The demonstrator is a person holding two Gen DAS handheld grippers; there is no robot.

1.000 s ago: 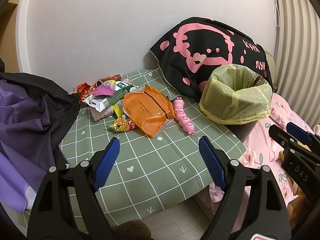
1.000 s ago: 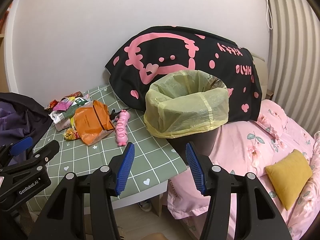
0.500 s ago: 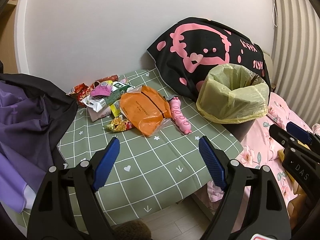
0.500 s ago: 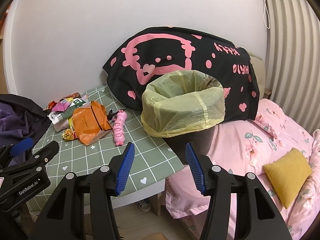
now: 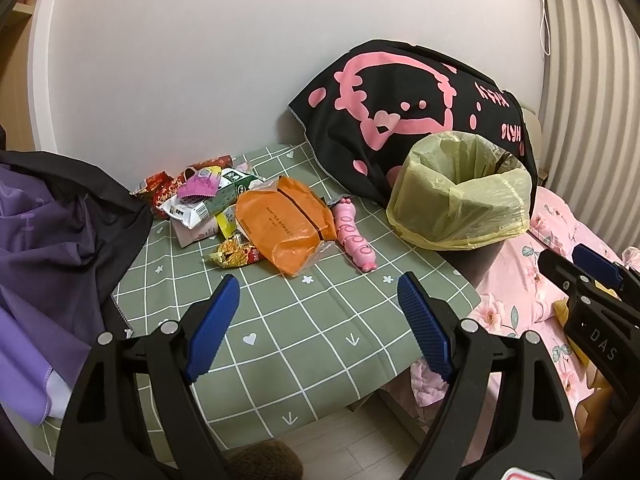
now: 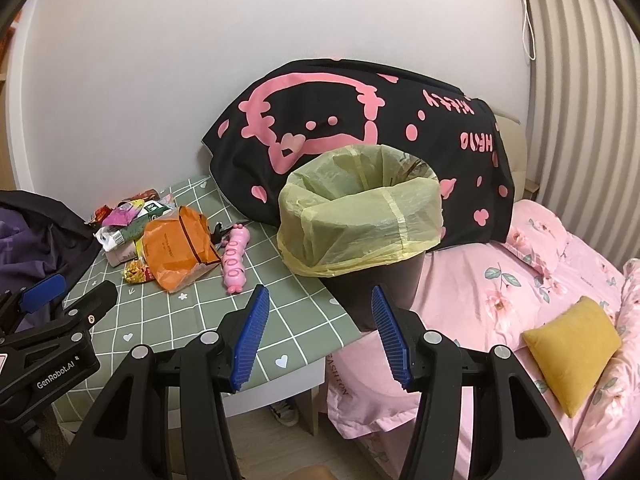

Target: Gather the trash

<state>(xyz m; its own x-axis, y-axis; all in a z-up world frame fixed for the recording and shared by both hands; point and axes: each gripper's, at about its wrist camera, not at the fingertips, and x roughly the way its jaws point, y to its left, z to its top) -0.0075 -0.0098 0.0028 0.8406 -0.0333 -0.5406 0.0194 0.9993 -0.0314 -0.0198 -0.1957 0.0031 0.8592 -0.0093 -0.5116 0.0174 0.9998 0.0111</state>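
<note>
A black pillow printed with a pink cartoon cat leans against the white wall. Pink floral bedding lies below it with a small mustard cushion on top. A purple and black garment is heaped at the left edge of the green checked cloth.

Left gripper jaws apart, empty, above green checked tablecloth. Orange bag beyond; pink toy touching bag's right, wrapper pile at bag's left, lined bin farther right.
</note>
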